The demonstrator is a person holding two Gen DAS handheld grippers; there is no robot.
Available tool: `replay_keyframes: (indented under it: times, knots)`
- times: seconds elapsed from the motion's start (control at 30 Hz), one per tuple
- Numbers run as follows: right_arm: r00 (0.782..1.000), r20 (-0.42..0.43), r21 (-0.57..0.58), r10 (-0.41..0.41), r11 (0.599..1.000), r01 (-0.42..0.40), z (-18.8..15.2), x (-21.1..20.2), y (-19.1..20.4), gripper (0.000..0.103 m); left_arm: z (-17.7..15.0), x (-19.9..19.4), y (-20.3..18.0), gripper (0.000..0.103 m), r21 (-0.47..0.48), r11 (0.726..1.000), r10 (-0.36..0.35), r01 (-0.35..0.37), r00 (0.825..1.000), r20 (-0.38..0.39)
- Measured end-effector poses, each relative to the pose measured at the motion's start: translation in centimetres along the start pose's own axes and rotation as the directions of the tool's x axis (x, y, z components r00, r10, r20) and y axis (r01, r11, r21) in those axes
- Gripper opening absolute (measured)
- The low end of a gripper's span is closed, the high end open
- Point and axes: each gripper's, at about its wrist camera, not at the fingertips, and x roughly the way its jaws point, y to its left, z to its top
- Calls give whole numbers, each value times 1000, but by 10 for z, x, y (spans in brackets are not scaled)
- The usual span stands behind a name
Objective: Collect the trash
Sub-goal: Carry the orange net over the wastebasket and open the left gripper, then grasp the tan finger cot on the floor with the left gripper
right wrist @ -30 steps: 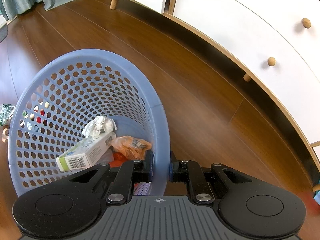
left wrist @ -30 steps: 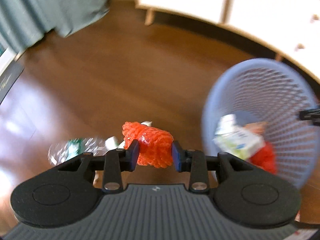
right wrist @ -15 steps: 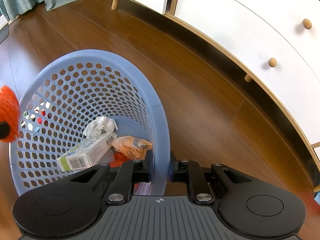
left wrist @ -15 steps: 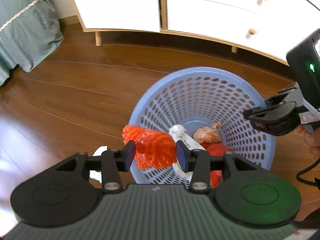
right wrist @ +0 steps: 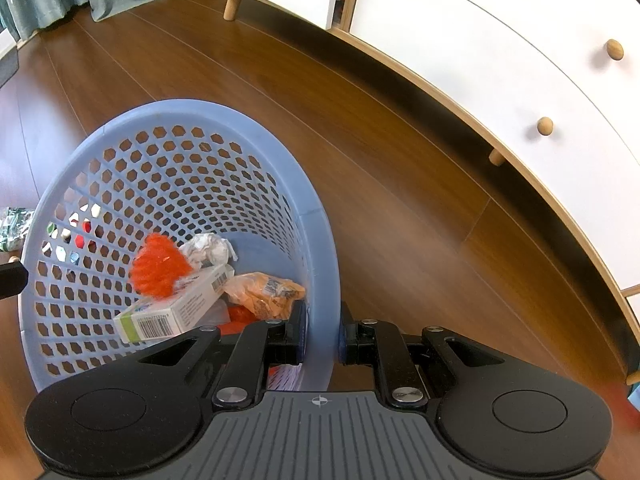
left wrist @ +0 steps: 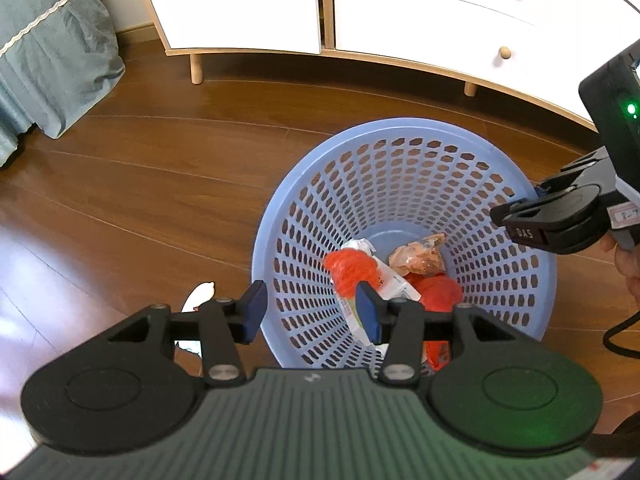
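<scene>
- Floor (left wrist: 140,184): brown wood planks. It carries all items listed below.
- Cabinet (right wrist: 500,60): white, wood-edged, on short legs, with round knobs. It stands beyond the basket along the far side of the floor.
- Cloth (left wrist: 48,52): teal, with a lace strip, hanging to the floor at the far left of my left view.
- Basket (left wrist: 516,320): blue plastic, perforated wall. It sits on the floor below both my tongs. In my right view its near wall rises between the two pads.
- Right tongs (right wrist: 320,340): pressed onto the basket rim, one pad inside the wall and one outside. In my left view they show at the right edge of the basket (left wrist: 540,220).
- Left tongs (left wrist: 308,312): spread wide, nothing between the pads. They hang over the near-left rim of the basket.
- Box (right wrist: 176,308): white and green, barcode on its end, lying tilted on the basket bottom.
- Red net (right wrist: 158,266): a crumpled red mesh wad inside the basket, on or just above the box; contact cannot be confirmed. In my left view it shows just beyond my right pad (left wrist: 352,270), clear of both pads.
- Wrapper (right wrist: 264,292): orange, crumpled, beside the box on the basket bottom.
- Paper (right wrist: 208,250): white, crumpled, behind the box.
- Loose trash (right wrist: 14,226): a green-and-white crumpled piece on the floor outside the basket, left edge of my right view.
- White scrap (left wrist: 199,296): on the floor by my left pad, outside the basket.
</scene>
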Motion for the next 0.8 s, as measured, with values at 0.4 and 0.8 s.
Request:
replay_keyframes:
  times: [0.4, 0.8]
  knots:
    - [1000, 0, -1, 0, 1000, 0, 0, 0, -1, 11, -4, -3, 15, 44, -32, 999, 31, -31, 999, 5]
    - [1000, 2, -5, -1, 1000, 1, 0, 0, -1, 11, -23, -3, 58, 45, -102, 986, 128, -129, 992, -14]
